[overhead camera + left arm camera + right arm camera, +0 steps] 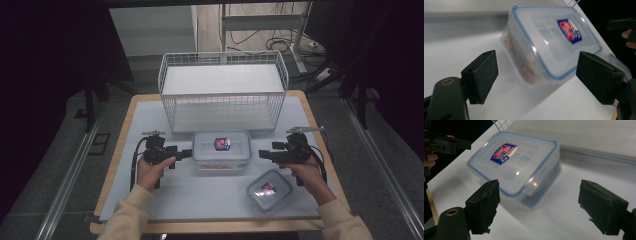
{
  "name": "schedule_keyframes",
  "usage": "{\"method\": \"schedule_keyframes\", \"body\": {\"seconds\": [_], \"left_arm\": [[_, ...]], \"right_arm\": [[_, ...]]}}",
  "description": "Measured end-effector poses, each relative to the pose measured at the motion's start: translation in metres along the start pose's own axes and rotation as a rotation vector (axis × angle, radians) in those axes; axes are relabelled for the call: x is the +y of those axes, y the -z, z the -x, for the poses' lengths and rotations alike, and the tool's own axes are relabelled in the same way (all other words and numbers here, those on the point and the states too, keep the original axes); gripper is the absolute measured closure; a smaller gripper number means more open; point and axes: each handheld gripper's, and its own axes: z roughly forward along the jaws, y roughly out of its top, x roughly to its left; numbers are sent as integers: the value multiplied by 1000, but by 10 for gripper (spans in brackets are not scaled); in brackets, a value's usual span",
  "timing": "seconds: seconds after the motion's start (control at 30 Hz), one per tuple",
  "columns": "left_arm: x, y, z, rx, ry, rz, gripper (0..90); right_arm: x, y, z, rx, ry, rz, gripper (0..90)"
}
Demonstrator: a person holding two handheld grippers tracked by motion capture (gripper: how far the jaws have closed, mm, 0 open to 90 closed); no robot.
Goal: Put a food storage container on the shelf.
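Both jaws of your left gripper (189, 153) stand wide apart with nothing between them, and your right gripper (262, 154) is spread just as wide and just as empty. You have the two aimed at each other across the big box (221, 149), one at each short end. The left tip sits just beside the box's left wall; the right tip is near the right wall but clear of it. In the left gripper view the box (551, 42) lies ahead of the gap, lid on, blue-rimmed, with a red and blue label on top. The right gripper view shows the same box (516, 165) ahead and a little toward its left jaw, untouched.

That box sits on the white mat (150, 120) in the middle of the table, just in front of the wire basket (223, 90). A smaller box (269, 190) rests near the front edge, just beside your right hand (306, 167). Your left hand (152, 167) grips its handle near the mat's left side.
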Motion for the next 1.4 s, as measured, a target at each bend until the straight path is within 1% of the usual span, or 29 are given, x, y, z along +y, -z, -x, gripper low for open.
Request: {"method": "schedule_keyframes", "body": {"seconds": [0.03,0.07,0.13,0.17,0.2,0.23,0.3,0.33,0.37,0.4,0.43,0.47,0.53,0.6,0.7,0.73,0.8,0.93,0.97,1.0,1.03,1.07,1.1,1.2,1.27,1.37,1.4], "left_arm": [[0,0,0,0,0,0,183],[5,-4,2,-4,-4,8,187],[10,-8,1,-31,11,1,187],[12,-10,1,-39,18,-4,187],[12,-10,1,-39,18,-4,185],[15,-14,-1,-55,35,-17,184],[17,-19,-5,-68,55,-23,183],[18,-22,-7,-83,71,-26,183],[18,-22,-7,-83,71,-26,183],[17,-27,-11,-86,83,-42,183],[17,-27,-11,-86,83,-42,182],[16,-32,-12,-94,91,-63,180],[16,-35,-13,-99,92,-67,180],[16,-41,-14,-129,111,-84,183],[15,-45,-14,-134,119,-96,197],[14,-48,-14,-141,121,-107,202],[13,-51,-14,-138,118,-115,210],[12,-51,-16,-136,122,-127,247],[12,-51,-16,-136,122,-127,257],[11,-51,-17,-135,124,-132,257],[10,-52,-18,-151,135,-139,265],[9,-53,-19,-163,142,-138,267],[8,-53,-19,-166,146,-137,271],[8,-53,-19,-163,154,-136,280],[8,-52,-19,-166,165,-132,297],[8,-50,-18,-165,164,-126,329],[8,-48,-16,-160,159,-121,337]], "right_arm": [[0,0,0,0,0,0,168],[7,-10,0,8,-11,-13,167],[12,-17,1,13,-27,-28,165],[14,-21,2,15,-33,-35,164],[14,-21,2,15,-33,-35,164],[18,-30,3,20,-49,-51,162],[20,-35,3,24,-57,-62,161],[20,-38,4,27,-63,-66,161],[21,-41,4,32,-71,-69,161],[22,-44,5,35,-76,-72,161],[22,-47,5,36,-80,-78,160],[22,-49,6,40,-85,-84,159],[22,-52,7,43,-90,-91,158],[22,-59,10,52,-107,-110,156],[22,-63,12,61,-118,-121,156],[21,-68,13,67,-126,-136,156],[21,-72,14,75,-127,-154,156],[21,-76,14,103,-140,-176,179],[21,-76,14,103,-140,-176,179],[21,-78,14,107,-146,-188,186],[20,-79,15,127,-165,-201,208],[20,-80,16,135,-173,-201,218],[20,-80,16,147,-184,-203,221],[19,-82,19,171,-236,-221,242],[20,-81,21,178,-254,-224,277],[21,-77,23,189,-277,-229,332],[21,-75,23,192,-283,-228,348]]}}
